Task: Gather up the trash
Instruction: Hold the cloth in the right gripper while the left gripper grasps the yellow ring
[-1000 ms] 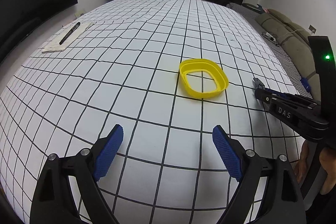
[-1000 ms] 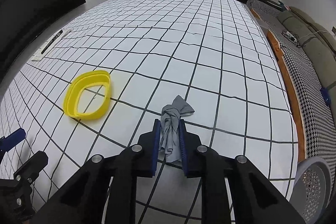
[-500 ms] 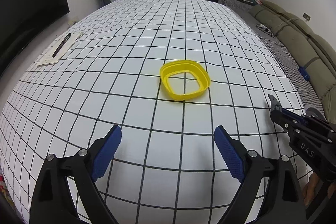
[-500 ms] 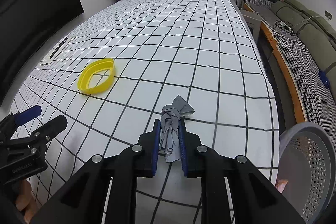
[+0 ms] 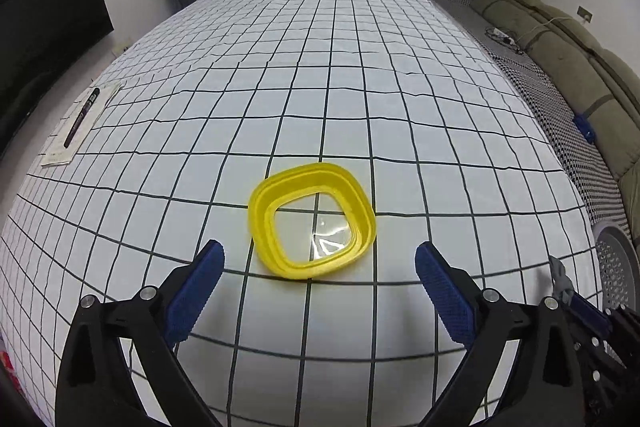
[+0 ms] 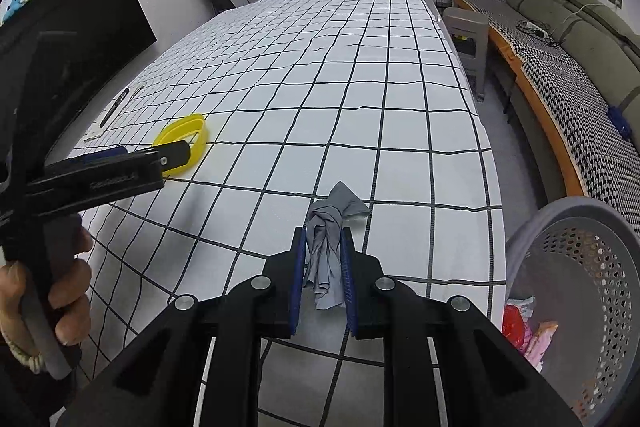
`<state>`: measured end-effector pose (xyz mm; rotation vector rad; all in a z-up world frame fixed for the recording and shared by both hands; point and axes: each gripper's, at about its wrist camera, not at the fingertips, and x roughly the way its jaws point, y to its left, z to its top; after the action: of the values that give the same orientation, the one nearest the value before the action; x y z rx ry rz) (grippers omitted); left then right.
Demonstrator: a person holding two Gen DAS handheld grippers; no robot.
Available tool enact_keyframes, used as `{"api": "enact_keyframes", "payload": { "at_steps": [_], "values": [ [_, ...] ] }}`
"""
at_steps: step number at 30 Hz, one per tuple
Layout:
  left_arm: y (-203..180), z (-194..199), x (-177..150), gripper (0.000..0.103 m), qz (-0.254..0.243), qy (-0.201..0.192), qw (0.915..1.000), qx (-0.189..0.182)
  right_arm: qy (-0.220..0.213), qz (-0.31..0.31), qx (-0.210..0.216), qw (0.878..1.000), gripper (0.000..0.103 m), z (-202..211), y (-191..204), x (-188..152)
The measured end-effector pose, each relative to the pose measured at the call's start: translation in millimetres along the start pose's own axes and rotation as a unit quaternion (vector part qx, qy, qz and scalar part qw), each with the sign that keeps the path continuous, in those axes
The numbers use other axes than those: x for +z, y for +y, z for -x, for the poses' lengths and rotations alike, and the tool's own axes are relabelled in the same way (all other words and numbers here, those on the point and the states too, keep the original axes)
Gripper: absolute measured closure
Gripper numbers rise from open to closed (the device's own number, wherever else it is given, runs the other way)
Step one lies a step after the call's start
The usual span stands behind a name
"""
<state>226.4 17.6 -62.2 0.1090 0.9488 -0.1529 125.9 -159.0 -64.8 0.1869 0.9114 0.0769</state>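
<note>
**Right hand-held gripper clamped on a grey rag beside the basket**

Right hand-held gripper (image 6: pixel 323 269) was clenched on a crumpled grey rag (image 6: pixel 330 227), whose bunched top stuck out past the blue pads (image 6: pixel 297 279) and whose lower end hung between them. I held it above the near right corner of the bench (image 6: pixel 400 99), which was covered in a white cloth with a black grid. Just off that corner stood a grey perforated basket (image 6: pixel 592 267) with some red and pink scraps lying at its bottom.

In my other hand, the left hand-held gripper (image 5: pixel 318 283) was released, its jaws spread wide and holding nothing. It hovered over the bench with a yellow ring (image 5: pixel 312 223) lying flat just ahead of the fingertips, not touching them. A black pen (image 5: pixel 82 117) rested on a slip of paper (image 5: pixel 60 155) at the far left edge, well apart from the ring.
</note>
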Motion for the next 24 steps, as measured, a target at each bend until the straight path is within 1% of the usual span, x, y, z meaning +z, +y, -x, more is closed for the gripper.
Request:
{"api": "enact_keyframes", "payload": {
  "at_steps": [7, 8, 9, 10, 11, 12, 17, 22, 24],
  "values": [
    [-3, -28, 13, 0.009, 0.007, 0.026, 0.9996, 0.010, -0.006, -0.013, 0.007, 1.000, 0.086, 8, -12, 1],
    [-2, -30, 14, 0.012, 0.007, 0.028, 0.9995, 0.011, -0.007, -0.015, 0.008, 1.000, 0.086, 9, -13, 0],
    [-2, -31, 14, 0.019, 0.009, 0.031, 0.9994, 0.011, -0.009, -0.016, 0.008, 1.000, 0.086, 10, -15, 0],
    [-2, -33, 14, 0.023, 0.010, 0.035, 0.9993, 0.010, -0.010, -0.017, 0.008, 1.000, 0.086, 12, -16, -1],
    [-1, -33, 14, 0.028, 0.013, 0.035, 0.9993, 0.002, -0.010, -0.018, 0.008, 1.000, 0.086, 12, -16, -1],
    [0, -31, 13, 0.032, 0.018, 0.035, 0.9992, -0.008, -0.011, -0.020, 0.009, 1.000, 0.086, 14, -17, -2],
    [1, -24, 5, 0.034, 0.020, 0.034, 0.9991, -0.012, -0.013, -0.023, 0.009, 1.000, 0.086, 18, -19, -6],
    [-9, 6, -13, 0.034, 0.007, 0.009, 0.9998, -0.013, -0.016, -0.028, 0.010, 0.999, 0.086, 27, -21, -11],
    [-16, 22, -21, 0.034, 0.000, -0.001, 0.9998, -0.020, -0.018, -0.030, 0.009, 0.999, 0.086, 32, -23, -13]
  ]
}}
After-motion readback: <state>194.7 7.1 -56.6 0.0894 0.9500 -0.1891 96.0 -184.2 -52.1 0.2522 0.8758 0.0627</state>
